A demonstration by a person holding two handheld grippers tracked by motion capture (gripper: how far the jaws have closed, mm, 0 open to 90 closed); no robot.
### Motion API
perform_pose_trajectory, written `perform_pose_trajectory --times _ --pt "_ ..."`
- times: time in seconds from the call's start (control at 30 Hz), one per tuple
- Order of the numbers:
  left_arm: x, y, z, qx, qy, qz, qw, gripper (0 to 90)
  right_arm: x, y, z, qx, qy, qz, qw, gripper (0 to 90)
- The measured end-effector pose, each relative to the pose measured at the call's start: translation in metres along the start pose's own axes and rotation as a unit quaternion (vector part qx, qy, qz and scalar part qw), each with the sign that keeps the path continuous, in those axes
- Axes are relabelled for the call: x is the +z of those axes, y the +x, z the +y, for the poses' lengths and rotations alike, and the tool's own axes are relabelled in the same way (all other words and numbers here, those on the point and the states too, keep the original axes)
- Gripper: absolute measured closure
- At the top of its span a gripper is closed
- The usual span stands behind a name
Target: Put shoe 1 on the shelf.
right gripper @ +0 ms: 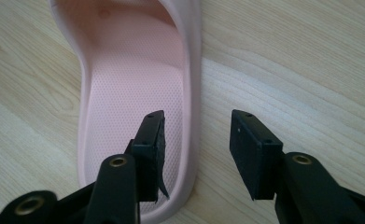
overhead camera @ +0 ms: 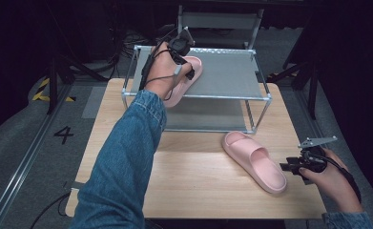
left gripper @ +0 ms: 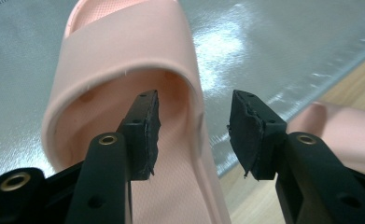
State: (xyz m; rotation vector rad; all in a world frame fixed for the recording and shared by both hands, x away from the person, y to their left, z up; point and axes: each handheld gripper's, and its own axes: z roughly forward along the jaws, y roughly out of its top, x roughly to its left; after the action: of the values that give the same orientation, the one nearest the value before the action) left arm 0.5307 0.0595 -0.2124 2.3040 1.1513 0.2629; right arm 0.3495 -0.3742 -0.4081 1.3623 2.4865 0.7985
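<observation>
two pink slippers: one on the rack's upper shelf, one on the table. one metal rack with two grey shelves. one wooden table. two grippers, the left and the right, each with two black jaws.

Table front free; rack blocks back, slipper right.

- The right gripper has its 2 black jaws standing apart, the pads pressing on nothing.
- The pink slipper lies on the wooden surface, its side wall between the jaws.
</observation>
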Motion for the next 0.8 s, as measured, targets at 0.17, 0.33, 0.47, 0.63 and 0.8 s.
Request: perform_pose_trajectory --times 0.17,0.33,0.47,0.63,0.8 --pt "-0.019 0.006 -0.018 0.008 0.0 -0.005 1.0 52.5 0.0 0.0 0.002 -0.004 -0.003 -0.002 1.0 56.3" --pt "-0.032 0.014 -0.039 0.008 -0.003 -0.004 1.0 52.7 0.002 0.002 0.005 -0.009 0.001 0.0 1.0 56.3" --pt "-0.043 0.019 -0.058 0.001 0.009 -0.001 1.0 59.9 0.005 0.004 0.007 -0.016 0.001 -0.001 0.9999 56.3" --pt "-0.049 0.031 -0.078 -0.015 0.029 0.005 0.9995 73.2 0.007 0.007 0.008 -0.019 0.004 0.0 0.9998 56.4" --pt "-0.052 0.042 -0.09 -0.028 0.048 0.022 0.9982 85.7 0.008 0.008 0.009 -0.019 0.005 0.0 0.9998 56.5"
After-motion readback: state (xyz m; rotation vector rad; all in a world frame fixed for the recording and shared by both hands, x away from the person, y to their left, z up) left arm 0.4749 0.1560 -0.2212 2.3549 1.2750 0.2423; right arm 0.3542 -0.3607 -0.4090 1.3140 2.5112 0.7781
